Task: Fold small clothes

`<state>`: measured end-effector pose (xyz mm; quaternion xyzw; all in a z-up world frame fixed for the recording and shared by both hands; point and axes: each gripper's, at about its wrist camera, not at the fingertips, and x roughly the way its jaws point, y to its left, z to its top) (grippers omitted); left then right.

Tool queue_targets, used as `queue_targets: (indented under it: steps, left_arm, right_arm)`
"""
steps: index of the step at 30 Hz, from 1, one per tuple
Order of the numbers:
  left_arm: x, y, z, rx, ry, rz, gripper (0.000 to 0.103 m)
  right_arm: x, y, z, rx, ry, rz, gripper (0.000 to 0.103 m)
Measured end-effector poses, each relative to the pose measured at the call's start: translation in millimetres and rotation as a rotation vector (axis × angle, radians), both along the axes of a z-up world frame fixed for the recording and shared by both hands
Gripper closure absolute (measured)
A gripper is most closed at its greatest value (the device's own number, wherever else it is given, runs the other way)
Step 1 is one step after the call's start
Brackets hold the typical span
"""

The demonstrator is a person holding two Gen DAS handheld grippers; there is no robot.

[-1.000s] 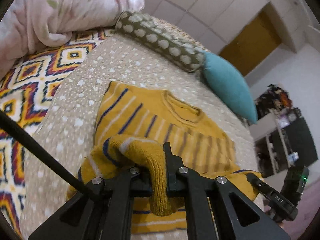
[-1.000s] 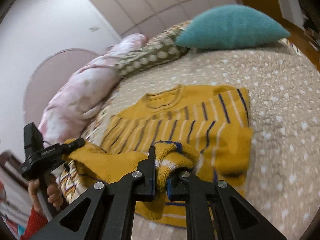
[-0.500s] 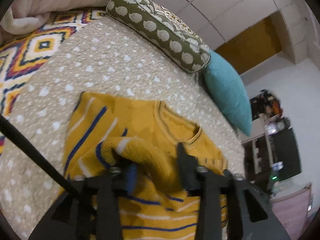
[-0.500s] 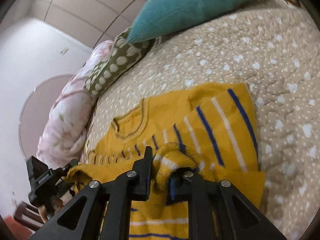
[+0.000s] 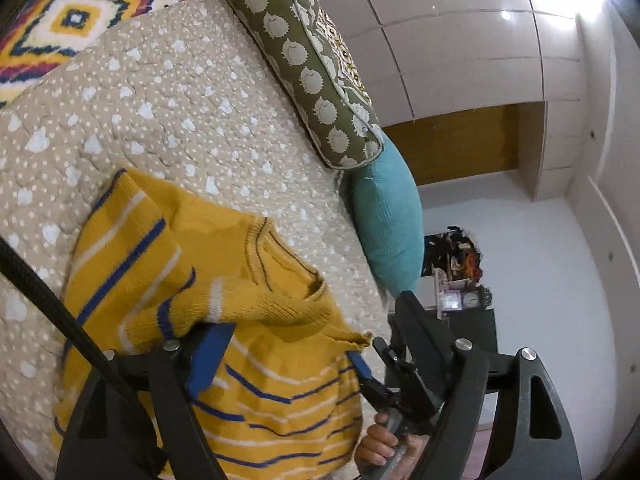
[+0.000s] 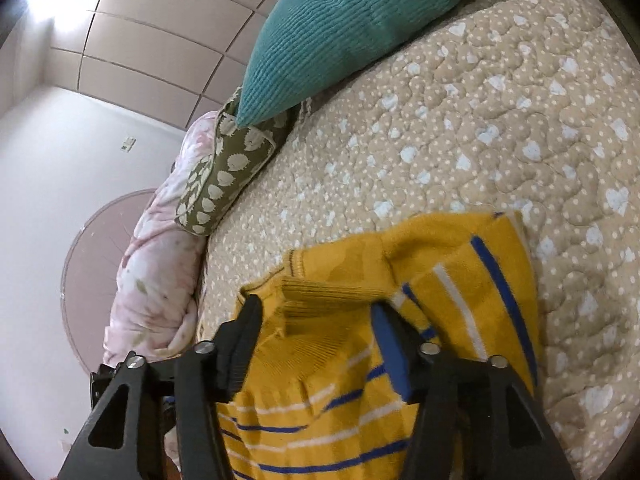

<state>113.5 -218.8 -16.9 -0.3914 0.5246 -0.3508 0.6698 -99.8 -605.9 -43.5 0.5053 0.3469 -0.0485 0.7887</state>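
Mustard striped sweater (image 5: 224,292) folded over on the beige dotted quilt (image 5: 168,104), both claws spread wide above it.

The sweater lies on the quilt with its lower part doubled up over the chest, so the ribbed hem sits near the neckline. The left gripper (image 5: 280,344) has its jaws far apart with the fold between them, gripping nothing as far as the view shows. The right gripper (image 6: 316,324) is likewise wide open, straddling the ribbed edge; whether a finger brushes the knit is hard to tell. Beyond the sweater, an olive patterned bolster (image 5: 308,60) and a teal cushion (image 5: 392,224) lie touching each other at the quilt's far edge, with a pink floral blanket (image 6: 156,280) bunched beside the bolster.
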Motion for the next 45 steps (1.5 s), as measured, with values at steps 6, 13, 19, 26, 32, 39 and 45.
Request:
queue_targets:
  steps: [6,13,19,26,32,39,45]
  left_arm:
    - [-5.2,8.1,18.4,-0.092,0.029,-0.002,0.022]
    - [-15.4,3.7,30.2,0.182,0.036,-0.067,0.013]
    - [-29.7,25.7,26.2,0.189,0.024,-0.122,0.013]
    - [-87.4,74.7,39.4,0.302,-0.126,-0.129,0.013]
    - [-138.0,95.5,27.7,0.600,-0.360,-0.100,0.013]
    - [-148.0,119.7,-13.5,0.593,-0.308,-0.065,0.013]
    - [-164.4,125.9,-3.3,0.559,-0.340,-0.013,0.013]
  right_arm:
    - [-5.3,0.4,8.1,0.019,-0.003,-0.035,0.038]
    - [-28.2,5.3,40.8,-0.123,-0.016,-0.008,0.032]
    - [-34.5,41.4,57.9,-0.254,0.014,0.104,0.032]
    - [13.5,151.9,60.8,-0.438,0.018,0.432,0.070]
    - [90.4,249.2,33.9,-0.578,0.056,0.622,0.080]
    - [205.0,310.3,1.6,-0.783,0.201,0.667,0.079]
    - [217.2,309.4,22.2,-0.769,0.181,0.603,0.079]
